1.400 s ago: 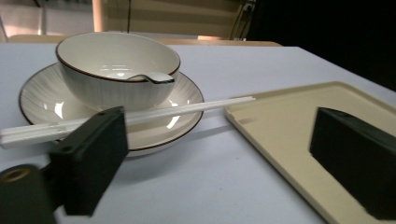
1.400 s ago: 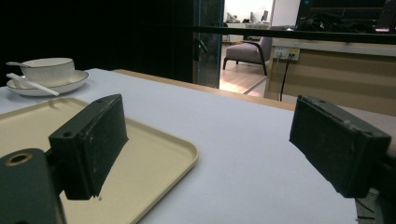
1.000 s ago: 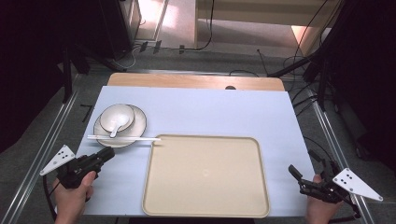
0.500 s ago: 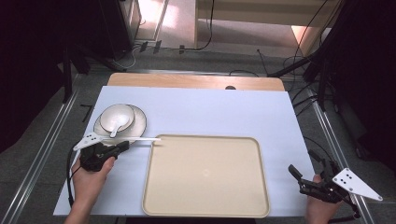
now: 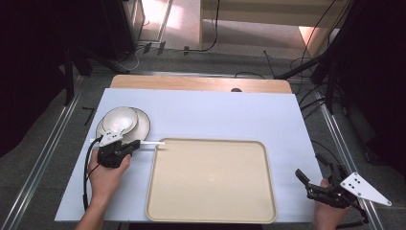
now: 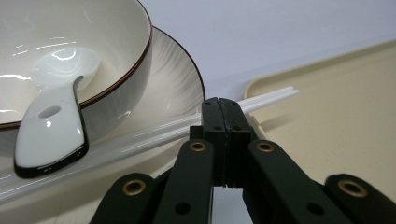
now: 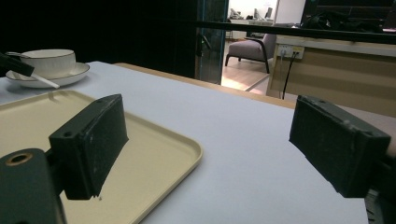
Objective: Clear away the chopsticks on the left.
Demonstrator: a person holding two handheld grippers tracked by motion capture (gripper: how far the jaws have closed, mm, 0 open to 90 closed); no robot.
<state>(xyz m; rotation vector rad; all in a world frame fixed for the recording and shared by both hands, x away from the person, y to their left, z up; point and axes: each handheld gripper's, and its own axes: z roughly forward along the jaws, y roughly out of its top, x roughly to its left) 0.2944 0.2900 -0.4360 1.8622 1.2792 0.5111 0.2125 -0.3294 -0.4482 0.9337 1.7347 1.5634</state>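
A pair of white chopsticks [image 5: 153, 143] [image 6: 154, 133] lies in front of a cream bowl [image 5: 119, 120] [image 6: 70, 56], their tips on the corner of the beige tray [image 5: 210, 177] [image 6: 336, 93]. The bowl stands on a plate [image 5: 141, 125] [image 6: 173, 74] and holds a white spoon [image 6: 51, 126]. My left gripper [image 5: 136, 144] [image 6: 223, 105] is shut, jaws pressed together, and its tip is right at the chopsticks; I cannot tell if it touches them. My right gripper [image 5: 311, 168] [image 7: 210, 140] is open and holds nothing, at the table's near right corner.
A pale blue mat [image 5: 220, 115] covers the table, and a wooden strip [image 5: 201, 84] runs along its far edge. Metal rails [image 5: 43, 158] flank both sides. Cables [image 5: 316, 100] trail on the floor beyond.
My left hand has moved from the table's left edge rightwards and forwards, up to the chopsticks in front of the bowl. The right hand has stayed put.
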